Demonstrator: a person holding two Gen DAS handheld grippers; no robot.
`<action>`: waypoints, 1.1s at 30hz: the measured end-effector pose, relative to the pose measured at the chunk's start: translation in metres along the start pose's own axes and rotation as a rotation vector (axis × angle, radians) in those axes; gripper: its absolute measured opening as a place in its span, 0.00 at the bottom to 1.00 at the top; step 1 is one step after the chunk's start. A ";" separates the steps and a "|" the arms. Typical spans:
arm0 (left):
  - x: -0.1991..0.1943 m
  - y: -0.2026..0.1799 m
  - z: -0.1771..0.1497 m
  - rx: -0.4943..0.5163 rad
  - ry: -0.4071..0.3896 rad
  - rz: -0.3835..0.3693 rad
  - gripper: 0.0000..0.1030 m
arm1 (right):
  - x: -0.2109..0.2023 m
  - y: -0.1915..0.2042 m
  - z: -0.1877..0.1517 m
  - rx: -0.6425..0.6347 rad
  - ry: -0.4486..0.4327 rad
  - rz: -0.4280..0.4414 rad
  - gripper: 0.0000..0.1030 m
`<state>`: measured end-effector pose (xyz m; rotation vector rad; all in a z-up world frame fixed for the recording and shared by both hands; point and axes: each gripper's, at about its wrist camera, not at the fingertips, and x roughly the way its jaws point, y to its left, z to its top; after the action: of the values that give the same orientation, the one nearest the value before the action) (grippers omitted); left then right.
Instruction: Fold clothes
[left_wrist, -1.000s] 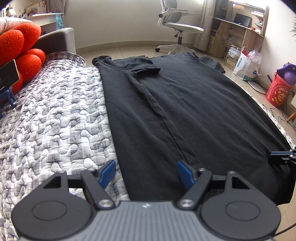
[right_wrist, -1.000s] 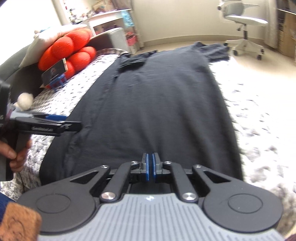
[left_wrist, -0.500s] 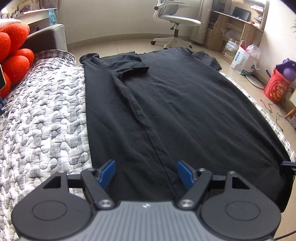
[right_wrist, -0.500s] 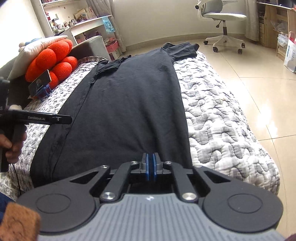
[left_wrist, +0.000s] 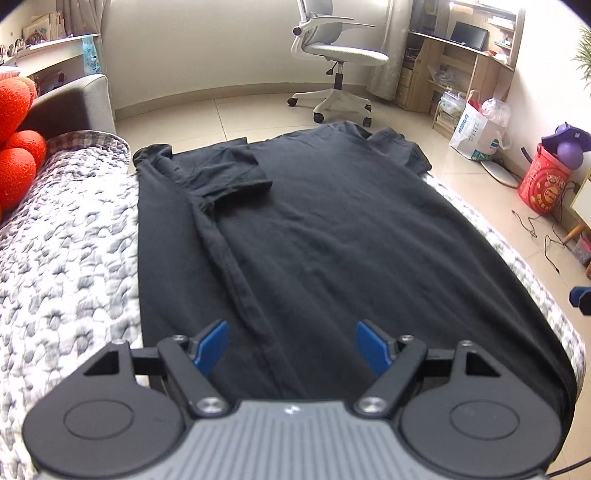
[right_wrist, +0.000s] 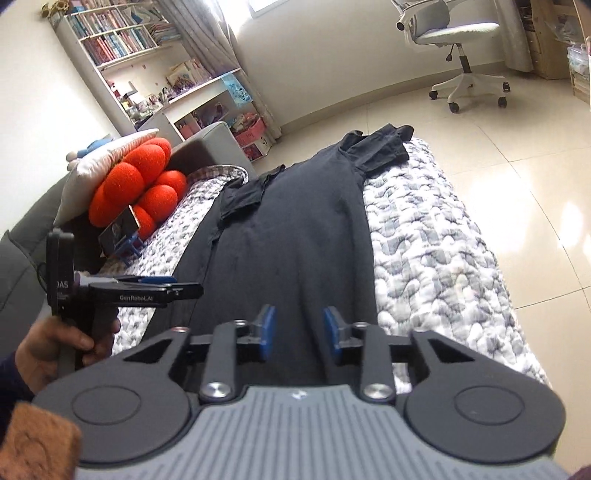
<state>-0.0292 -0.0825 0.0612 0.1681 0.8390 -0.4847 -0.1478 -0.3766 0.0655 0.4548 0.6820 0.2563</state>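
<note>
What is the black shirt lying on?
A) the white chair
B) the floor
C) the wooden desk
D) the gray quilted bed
D: the black shirt lies spread flat on the gray quilted bed, whose cover shows on both sides of it.

1. The black T-shirt (left_wrist: 332, 236) is soft matt cloth, lightly creased.
2. The grey-white bedspread (left_wrist: 66, 236) beneath it is quilted, puffy cloth.
3. At twelve o'clock, the floor (right_wrist: 517, 147) is glossy pale tile.
4. The red cushion (right_wrist: 144, 181) looks fuzzy.
5. The desk (left_wrist: 461, 70) is light wood.
</note>
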 end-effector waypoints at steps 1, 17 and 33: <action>0.004 0.000 0.003 -0.005 0.001 -0.001 0.75 | 0.002 -0.004 0.008 0.014 0.001 0.019 0.43; 0.043 0.015 0.053 -0.076 -0.055 -0.003 0.75 | 0.129 -0.122 0.159 0.454 0.033 0.059 0.45; 0.093 0.062 0.083 -0.167 -0.129 -0.029 0.75 | 0.170 -0.087 0.164 0.283 -0.031 -0.163 0.03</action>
<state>0.1087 -0.0872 0.0441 -0.0291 0.7526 -0.4454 0.0939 -0.4414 0.0429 0.6683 0.7236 -0.0026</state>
